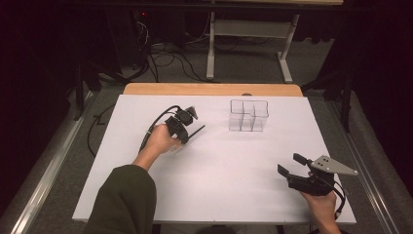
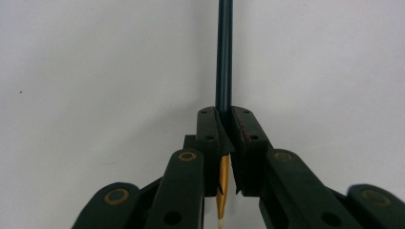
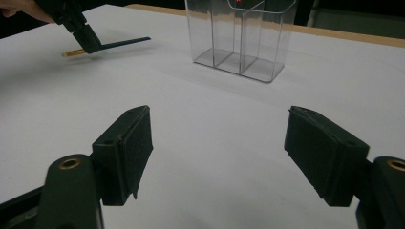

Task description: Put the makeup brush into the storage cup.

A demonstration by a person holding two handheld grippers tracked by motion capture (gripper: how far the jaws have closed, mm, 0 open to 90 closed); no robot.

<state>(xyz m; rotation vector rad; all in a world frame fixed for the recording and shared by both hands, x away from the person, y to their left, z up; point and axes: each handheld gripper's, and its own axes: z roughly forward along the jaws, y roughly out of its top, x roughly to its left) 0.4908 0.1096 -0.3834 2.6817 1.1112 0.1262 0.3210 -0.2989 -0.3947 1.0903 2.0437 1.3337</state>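
A thin dark blue stick [image 2: 224, 57] with a gold end and a pale tip is clamped between the jaws of my left gripper [image 2: 224, 117]. From above, that gripper [image 1: 187, 137] sits left of the table's centre, and the stick [image 1: 197, 130] points toward the right and back. It lies low over the white tabletop; I cannot tell whether it touches. A clear plastic organizer [image 1: 248, 116] with several compartments stands upright and empty at the back centre. My right gripper [image 1: 290, 163] is open near the front right corner, with nothing between its pads [image 3: 126, 143].
The white tabletop [image 1: 219, 170] has a wooden strip [image 1: 209, 89] along its far edge. In the right gripper view the organizer [image 3: 239, 43] stands ahead and the left gripper [image 3: 86, 38] holds the stick [image 3: 124, 43] at the far left. A desk frame and cables are on the floor beyond.
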